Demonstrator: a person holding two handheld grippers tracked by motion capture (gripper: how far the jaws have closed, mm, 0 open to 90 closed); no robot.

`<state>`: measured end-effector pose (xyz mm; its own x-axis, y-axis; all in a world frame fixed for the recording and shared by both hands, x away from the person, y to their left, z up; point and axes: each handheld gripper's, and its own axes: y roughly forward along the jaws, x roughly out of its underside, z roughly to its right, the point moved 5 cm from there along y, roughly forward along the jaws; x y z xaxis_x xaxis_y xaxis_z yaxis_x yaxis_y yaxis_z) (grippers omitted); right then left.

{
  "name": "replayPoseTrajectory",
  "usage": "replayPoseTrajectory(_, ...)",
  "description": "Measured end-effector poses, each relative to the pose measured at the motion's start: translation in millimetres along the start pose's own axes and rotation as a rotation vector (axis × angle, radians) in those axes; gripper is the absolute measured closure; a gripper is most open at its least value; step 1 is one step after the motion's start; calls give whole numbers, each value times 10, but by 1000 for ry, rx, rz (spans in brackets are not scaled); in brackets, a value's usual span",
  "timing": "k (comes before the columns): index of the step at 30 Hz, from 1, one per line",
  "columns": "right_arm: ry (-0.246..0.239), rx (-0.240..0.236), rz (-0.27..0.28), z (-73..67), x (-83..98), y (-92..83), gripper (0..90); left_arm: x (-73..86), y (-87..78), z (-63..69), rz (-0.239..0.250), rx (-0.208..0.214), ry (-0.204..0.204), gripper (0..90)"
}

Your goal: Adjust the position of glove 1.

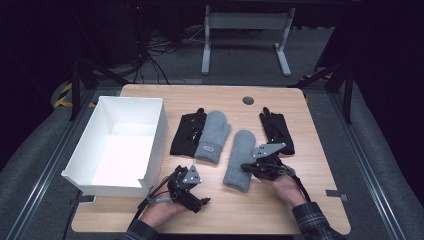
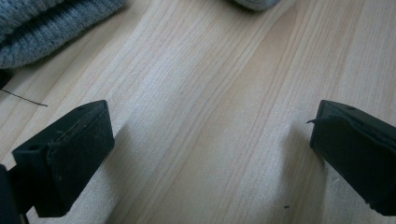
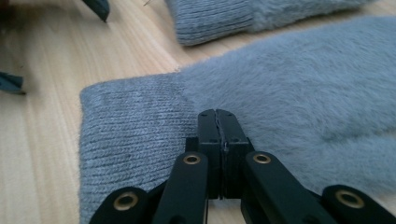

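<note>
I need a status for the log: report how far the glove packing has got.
Done: nothing is packed; the white box holds no gloves. In hand: the right gripper, jaws shut, is at the near grey mitten; whether fabric is pinched is unclear. The left gripper is open over bare table. Left: both mittens and both black gloves.

**Wooden table bearing gloves and a box**

A light wooden table is carrying an open white box at its left, while two grey mittens and two black gloves are lying beside it.
</note>
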<state>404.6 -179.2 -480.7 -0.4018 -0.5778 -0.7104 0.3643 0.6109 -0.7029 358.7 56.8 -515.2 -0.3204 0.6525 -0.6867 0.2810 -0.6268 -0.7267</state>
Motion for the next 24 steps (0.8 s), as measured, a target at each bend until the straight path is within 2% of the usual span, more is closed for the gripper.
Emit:
replayPoseTrajectory(17, -50, -51, -17, -430, 57, -53, 900, 1, -1, 1, -2, 0, -1, 0)
replayPoseTrajectory(20, -47, -45, 1, -417, 47, -107, 900, 1, -2, 0, -2, 0, -1, 0)
replayPoseTrajectory(22, -40, -23, 21, -381, 60, -185, 895, 1, -1, 1, -2, 0, -2, 0)
replayPoseTrajectory(24, -31, -2, 36, -335, 85, -255, 840, 1, -1, 1, -2, 0, -2, 0)
